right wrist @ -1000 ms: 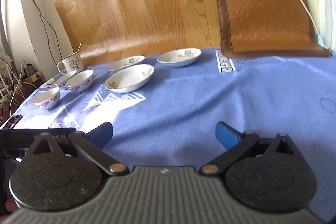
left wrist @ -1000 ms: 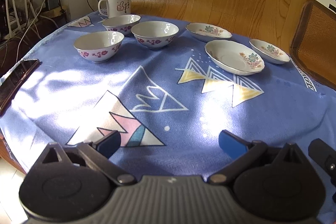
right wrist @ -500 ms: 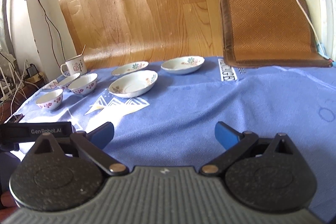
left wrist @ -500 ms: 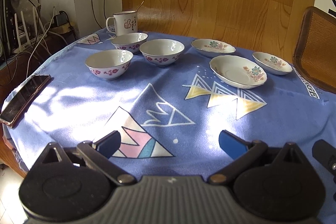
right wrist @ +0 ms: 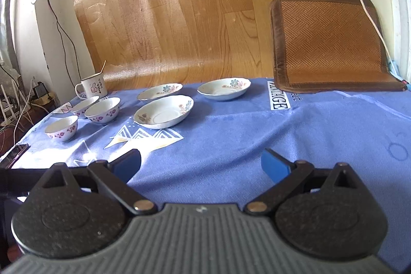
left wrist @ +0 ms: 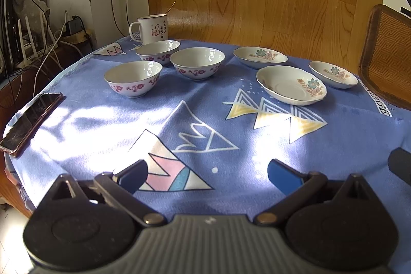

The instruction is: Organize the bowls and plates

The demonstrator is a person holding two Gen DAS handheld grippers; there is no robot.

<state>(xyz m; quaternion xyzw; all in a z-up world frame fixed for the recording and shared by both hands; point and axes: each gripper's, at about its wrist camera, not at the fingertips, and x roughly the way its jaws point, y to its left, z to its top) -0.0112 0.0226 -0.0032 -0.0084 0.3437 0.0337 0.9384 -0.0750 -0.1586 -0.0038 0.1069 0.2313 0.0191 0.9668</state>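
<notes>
Both wide-open, empty hand-held grippers, left and right, have pulled back from the white floral bowls and scalloped plates, upright mid-frame on the blue-clothed counter. Only the left view shows the whole dark phone at left edge, its long axis running diagonally away.

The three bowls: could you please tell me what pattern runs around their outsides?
A band of small purple-red flowers on white bowls, clearest in the left wrist view.

We see a table under a blue patterned cloth. On it sit three bowls, three plates, a mug and, at the left edge, a phone.
</notes>
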